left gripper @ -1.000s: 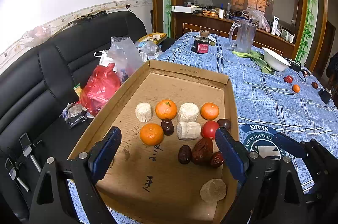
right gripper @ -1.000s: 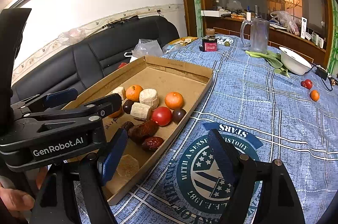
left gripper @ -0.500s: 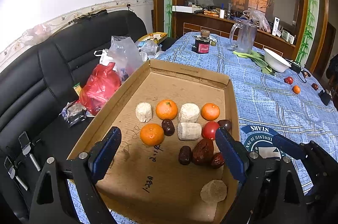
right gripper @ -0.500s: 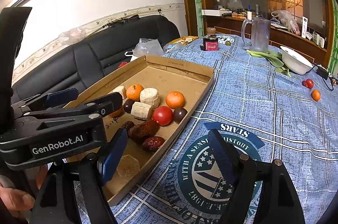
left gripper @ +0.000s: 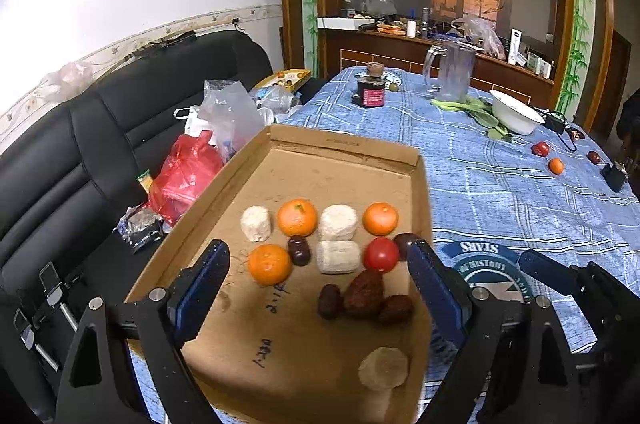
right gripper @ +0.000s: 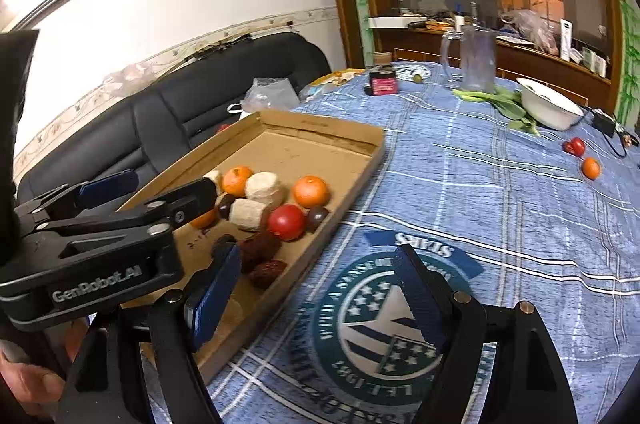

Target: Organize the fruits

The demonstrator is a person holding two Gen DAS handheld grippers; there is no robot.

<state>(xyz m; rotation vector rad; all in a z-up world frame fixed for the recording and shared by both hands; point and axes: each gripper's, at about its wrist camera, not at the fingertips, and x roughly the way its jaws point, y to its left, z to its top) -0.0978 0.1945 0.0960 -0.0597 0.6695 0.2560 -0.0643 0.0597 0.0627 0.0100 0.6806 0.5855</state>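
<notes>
Cardboard tray [left gripper: 344,148] on blue-clothed table [left gripper: 500,192]: three oranges, one tomato [left gripper: 381,254], dark dates, pale cylindrical pieces (grouped mid-tray). Loose orange [left gripper: 556,166] and tomato far off by the white bowl [left gripper: 516,112]. Left gripper [left gripper: 318,278] over tray, jaws wide, empty. Right gripper [right gripper: 316,288] over the tablecloth beside the tray, jaws wide, empty.

The table [left gripper: 500,192] wears a blue checked cloth [right gripper: 480,184] with a round STARS emblem [right gripper: 384,320] directly beneath the right claw. A shallow cardboard tray [left gripper: 344,144] lies on it ahead of the left claw. Far beyond the claws stand a dark jar [left gripper: 370,92], a clear pitcher [left gripper: 454,72], greens [left gripper: 472,108] and a white bowl [left gripper: 516,112]; 1 tomato [right gripper: 575,146] and 1 orange [right gripper: 591,168] lie loose, ahead and right of the right claw.
</notes>
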